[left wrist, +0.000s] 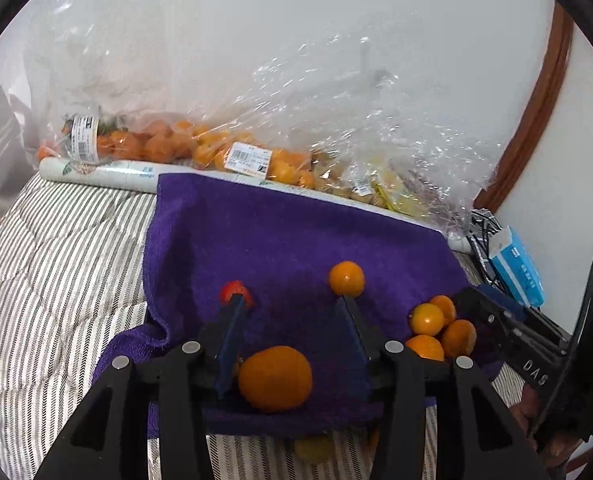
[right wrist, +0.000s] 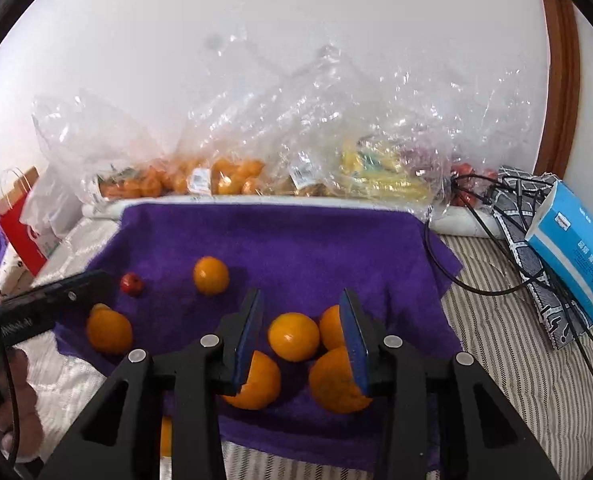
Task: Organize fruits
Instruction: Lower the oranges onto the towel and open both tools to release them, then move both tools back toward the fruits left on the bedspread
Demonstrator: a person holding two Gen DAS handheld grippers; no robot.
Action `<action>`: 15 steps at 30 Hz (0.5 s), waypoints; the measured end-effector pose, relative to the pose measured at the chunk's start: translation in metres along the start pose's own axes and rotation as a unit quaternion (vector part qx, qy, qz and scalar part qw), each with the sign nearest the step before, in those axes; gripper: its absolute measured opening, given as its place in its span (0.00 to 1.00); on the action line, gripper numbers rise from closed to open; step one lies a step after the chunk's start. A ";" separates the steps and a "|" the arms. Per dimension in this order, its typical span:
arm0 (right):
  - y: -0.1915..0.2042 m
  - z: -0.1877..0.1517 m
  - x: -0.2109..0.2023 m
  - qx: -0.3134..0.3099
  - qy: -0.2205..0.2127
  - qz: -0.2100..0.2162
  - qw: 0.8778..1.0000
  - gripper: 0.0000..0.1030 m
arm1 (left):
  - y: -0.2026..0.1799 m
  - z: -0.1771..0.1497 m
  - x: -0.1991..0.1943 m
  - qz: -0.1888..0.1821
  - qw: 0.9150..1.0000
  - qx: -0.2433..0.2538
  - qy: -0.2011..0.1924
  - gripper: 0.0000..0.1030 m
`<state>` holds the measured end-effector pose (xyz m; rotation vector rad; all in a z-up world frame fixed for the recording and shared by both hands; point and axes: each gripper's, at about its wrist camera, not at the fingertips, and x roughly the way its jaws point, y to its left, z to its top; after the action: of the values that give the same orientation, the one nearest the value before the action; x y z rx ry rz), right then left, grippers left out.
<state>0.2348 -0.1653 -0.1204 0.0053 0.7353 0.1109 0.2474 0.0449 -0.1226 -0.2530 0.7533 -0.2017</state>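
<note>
Both grippers hang over the purple towel (right wrist: 288,240), jaws parted and holding nothing. The left gripper (left wrist: 292,304) sits above a large orange (left wrist: 275,378) at the towel's near edge. The right gripper (right wrist: 301,300) hovers over a four-orange cluster (right wrist: 293,336) (near right part). A small red fruit (right wrist: 132,284) and a lone orange (right wrist: 211,275) lie mid-towel.

A striped bedcover (left wrist: 56,264) spreads over the bed. Along the bed's far edge, against the white wall (left wrist: 296,20), lies a long white roll (left wrist: 108,174). At the far right corner a blue tissue box (right wrist: 576,256) leans on a grey patterned cloth (right wrist: 536,280), with black cables (right wrist: 456,248) trailing over both toward the bed's right edge. Off the far left corner stand a red paper bag (right wrist: 20,220) and a white plastic bag (right wrist: 52,204). A brown wooden frame (right wrist: 560,80) runs up the wall at right.
</note>
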 end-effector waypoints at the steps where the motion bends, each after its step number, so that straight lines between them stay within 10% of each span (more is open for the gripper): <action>1: 0.000 0.002 -0.004 0.004 -0.007 0.002 1.000 0.39 | -0.002 0.000 -0.002 0.005 1.000 0.005 -0.003 0.43; 15: 0.014 0.001 -0.065 -0.007 -0.007 -0.020 1.000 0.39 | -0.006 0.005 -0.055 0.007 0.999 0.029 -0.027 0.45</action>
<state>0.1858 -0.1577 -0.0755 -0.0219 0.7197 0.0775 0.2111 0.0550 -0.0816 -0.1978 0.6936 -0.2015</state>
